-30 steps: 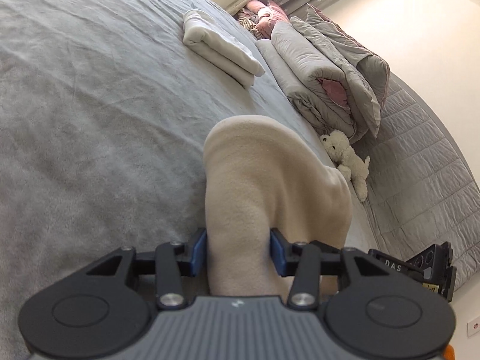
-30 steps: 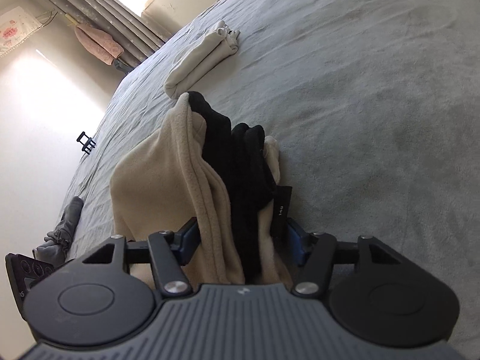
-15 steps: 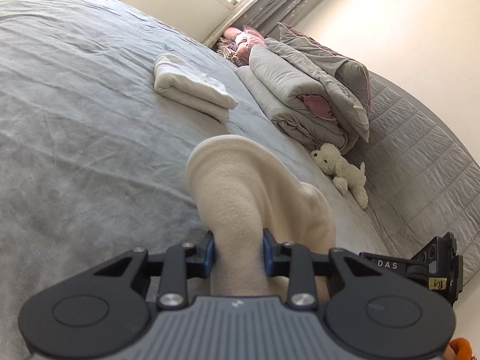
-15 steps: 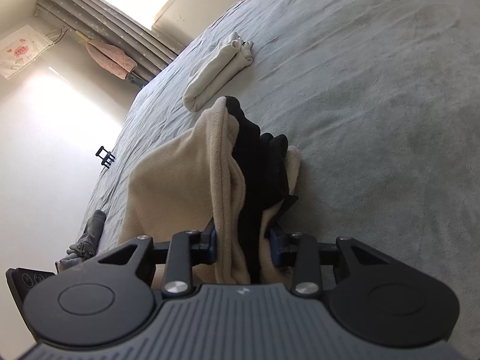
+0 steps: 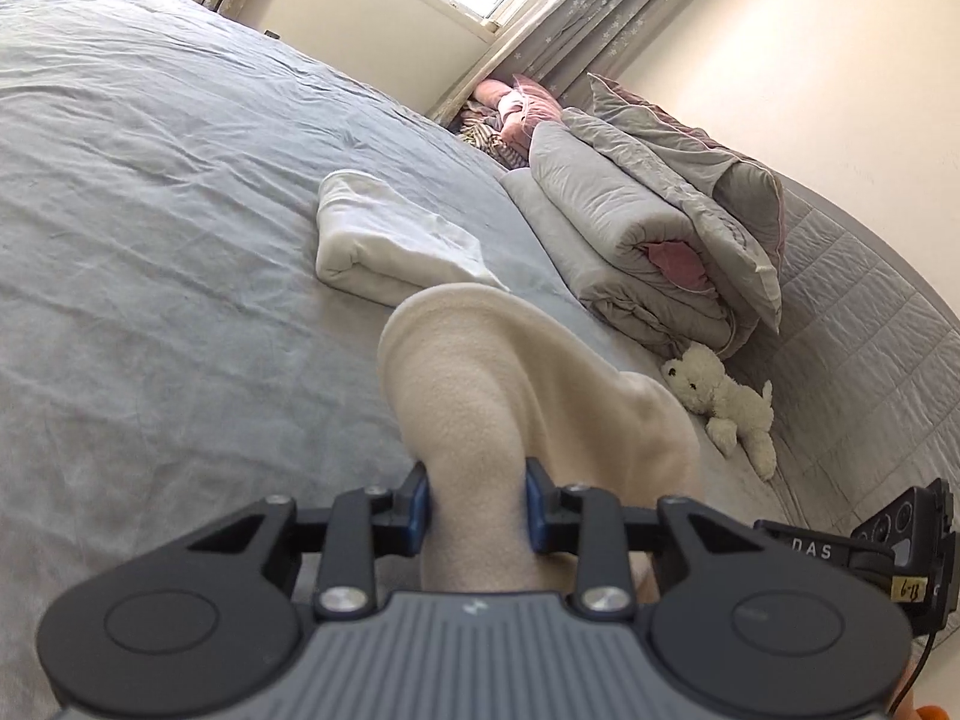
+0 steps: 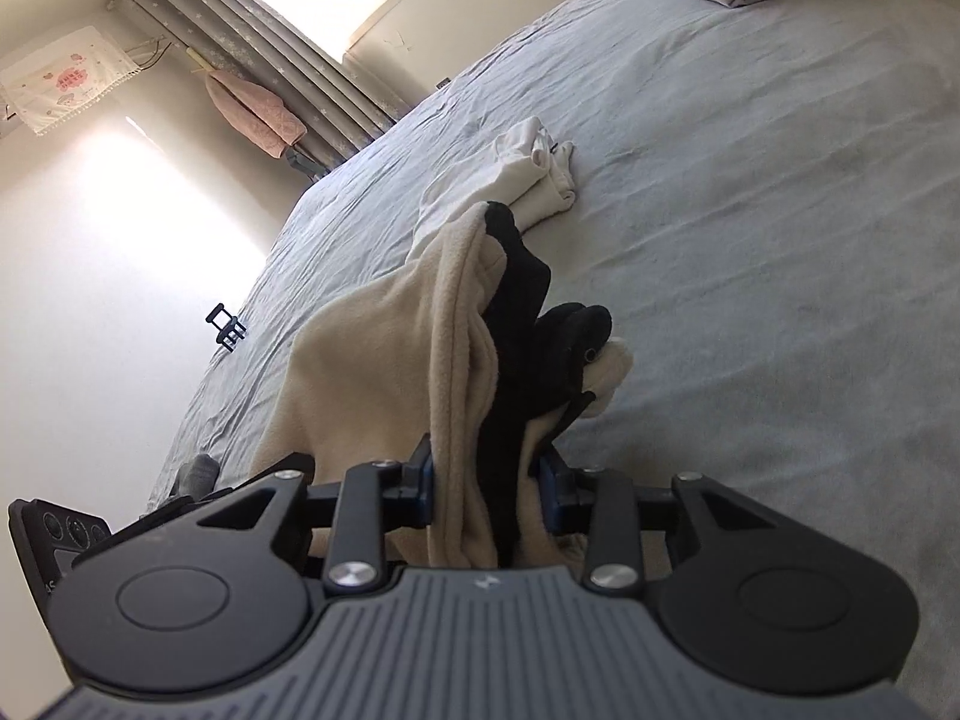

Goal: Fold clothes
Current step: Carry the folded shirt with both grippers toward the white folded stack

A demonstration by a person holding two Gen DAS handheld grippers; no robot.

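A beige fleece garment [image 5: 480, 396] with a black part [image 6: 528, 324] is held up over the grey bed by both grippers. My left gripper [image 5: 477, 504] is shut on a thick beige fold. My right gripper [image 6: 489, 489] is shut on bunched beige and black cloth [image 6: 456, 372]. A folded white garment [image 5: 384, 240] lies flat on the bed beyond; it also shows in the right wrist view [image 6: 528, 180].
The grey bed sheet [image 5: 150, 210] spreads left. Rolled grey quilts and pillows [image 5: 648, 228] and a white plush dog [image 5: 726, 402] lie at the right by the quilted headboard. Curtains and a window stand behind. A small black stand [image 6: 227, 327] sits on the floor.
Both grippers have closed from open onto the garment and have lifted and tilted up, so the window and wall now show more.
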